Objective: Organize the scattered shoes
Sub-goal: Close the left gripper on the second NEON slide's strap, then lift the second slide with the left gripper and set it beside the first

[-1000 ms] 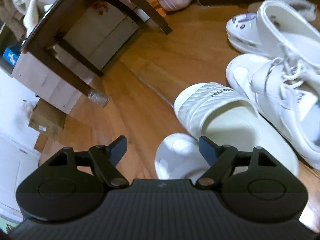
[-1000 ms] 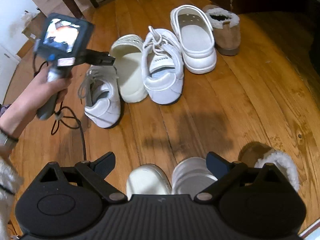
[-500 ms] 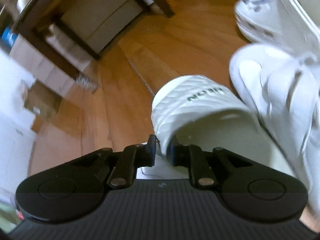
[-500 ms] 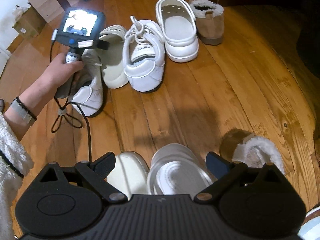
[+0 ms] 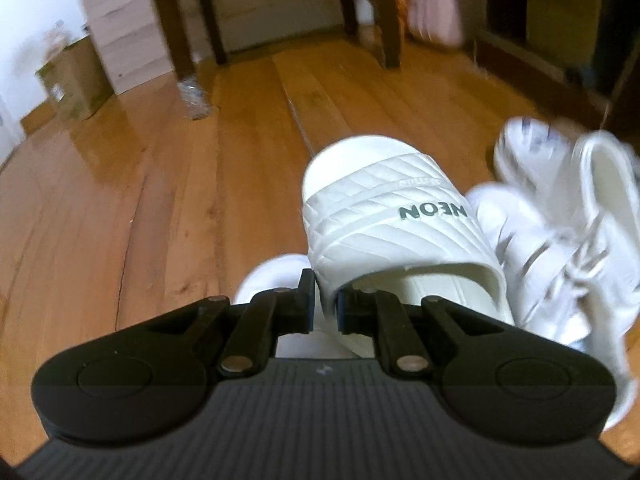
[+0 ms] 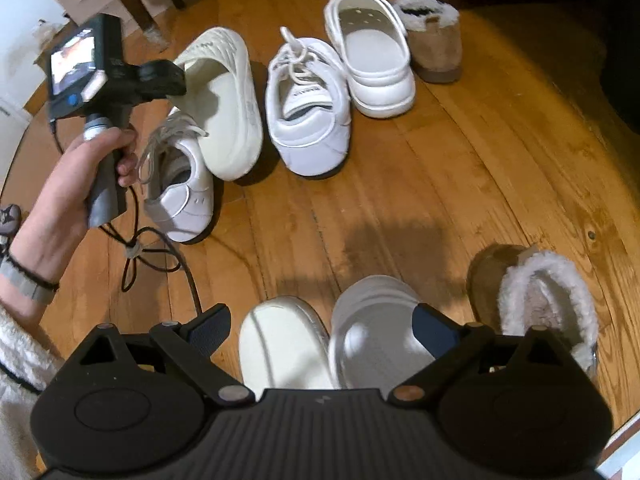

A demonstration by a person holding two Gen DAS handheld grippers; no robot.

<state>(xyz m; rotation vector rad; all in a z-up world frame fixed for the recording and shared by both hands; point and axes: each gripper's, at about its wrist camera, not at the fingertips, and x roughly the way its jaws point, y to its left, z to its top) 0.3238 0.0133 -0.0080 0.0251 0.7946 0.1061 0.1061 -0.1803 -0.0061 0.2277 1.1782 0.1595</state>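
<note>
My left gripper (image 5: 324, 306) is shut on the side strap edge of a white "NEON" slide sandal (image 5: 384, 216) and holds it tilted up off the wooden floor. The same slide (image 6: 224, 92) shows in the right wrist view, raised beside the left gripper (image 6: 120, 80). A white sneaker (image 6: 180, 184) lies below it, a second sneaker (image 6: 308, 120), a white clog (image 6: 372, 60) and a tan fur-lined slipper (image 6: 436, 36) stand in a row. My right gripper (image 6: 320, 328) is open over a white slide toe (image 6: 280, 340) and a white clog toe (image 6: 372, 328).
A second tan fur-lined slipper (image 6: 536, 304) sits at the right of my right gripper. Dark table legs (image 5: 184, 20), cardboard boxes (image 5: 72, 76) and a pink bag (image 5: 432, 4) stand at the back. A black cable (image 6: 152, 256) trails on the floor.
My left gripper went from open to shut on the slide's strap and has lifted and tilted it. The right gripper has stayed open, shifting only a little.
</note>
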